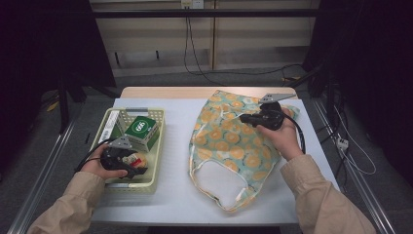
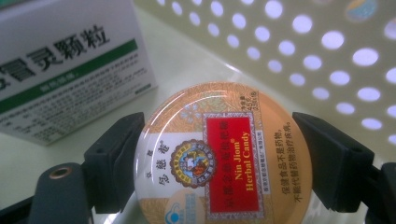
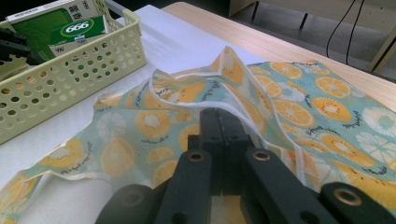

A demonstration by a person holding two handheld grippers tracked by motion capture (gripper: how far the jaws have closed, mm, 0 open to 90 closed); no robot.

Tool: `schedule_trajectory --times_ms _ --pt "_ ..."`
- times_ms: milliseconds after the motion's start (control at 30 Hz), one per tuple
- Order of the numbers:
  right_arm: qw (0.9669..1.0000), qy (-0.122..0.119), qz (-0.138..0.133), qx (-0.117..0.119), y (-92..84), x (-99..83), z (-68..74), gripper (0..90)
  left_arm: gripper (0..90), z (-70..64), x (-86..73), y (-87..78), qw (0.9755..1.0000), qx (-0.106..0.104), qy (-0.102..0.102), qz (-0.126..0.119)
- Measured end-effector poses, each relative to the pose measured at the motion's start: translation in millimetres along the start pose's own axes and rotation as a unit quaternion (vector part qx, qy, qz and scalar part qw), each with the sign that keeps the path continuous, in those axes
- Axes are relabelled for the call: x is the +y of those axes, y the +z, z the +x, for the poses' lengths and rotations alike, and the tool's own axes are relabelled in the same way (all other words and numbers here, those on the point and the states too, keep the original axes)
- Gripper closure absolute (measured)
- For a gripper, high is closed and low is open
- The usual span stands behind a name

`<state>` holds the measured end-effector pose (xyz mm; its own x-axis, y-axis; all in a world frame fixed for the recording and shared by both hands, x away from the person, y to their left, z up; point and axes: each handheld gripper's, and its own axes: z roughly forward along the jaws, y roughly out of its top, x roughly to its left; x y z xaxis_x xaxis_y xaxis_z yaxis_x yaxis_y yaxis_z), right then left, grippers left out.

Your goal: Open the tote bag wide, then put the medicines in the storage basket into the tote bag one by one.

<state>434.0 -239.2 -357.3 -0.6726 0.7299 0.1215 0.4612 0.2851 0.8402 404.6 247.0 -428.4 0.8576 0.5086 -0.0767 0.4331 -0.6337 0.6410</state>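
Now left gripper [image 2: 219,154] clasps candy tin [image 2: 223,151] — right gripper [image 3: 223,135] pinches bag [image 3: 299,107].

White-covered table [image 1: 175,190], basket [image 1: 157,146], fruit-print bag [image 1: 229,141]

Clearance: tight in the basket [image 1: 157,146], open between basket and bag [image 1: 229,146].

My left gripper [image 2: 215,154] works low in the basket, hemmed by the perforated wall at frame right and a white box [image 2: 65,70] at upper left. A bare strip of table [image 1: 175,161] runs down centre frame; the lower right corner is bare too.
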Motion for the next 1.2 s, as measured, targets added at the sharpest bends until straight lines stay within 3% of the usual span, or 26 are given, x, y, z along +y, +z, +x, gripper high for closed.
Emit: schedule_trajectory --times_ms 333,533,767,933,1200 --pt "1.0 0.001 0.002 0.005 2.3 0.3 0.4 90.0 20.3 -2.5 15.1 -5.2 0.9995 -0.002 -0.017 -0.027" --pt "1.0 0.002 0.001 0.004 1.5 0.4 -0.6 90.0 20.3 -4.4 28.3 -14.8 0.9993 -0.006 -0.016 -0.032" --pt "1.0 0.0 0.001 0.006 2.7 0.7 1.4 90.0 20.3 -7.3 40.5 -26.8 0.9986 -0.009 -0.028 -0.044" --pt "1.0 0.002 0.0 0.005 2.2 1.9 1.6 90.0 20.3 -15.2 55.1 -36.0 0.9977 -0.011 -0.028 -0.06" --pt "1.0 0.001 -0.003 0.002 0.1 5.2 1.8 90.0 20.3 -36.3 91.2 -40.1 0.9972 -0.019 -0.01 -0.072"
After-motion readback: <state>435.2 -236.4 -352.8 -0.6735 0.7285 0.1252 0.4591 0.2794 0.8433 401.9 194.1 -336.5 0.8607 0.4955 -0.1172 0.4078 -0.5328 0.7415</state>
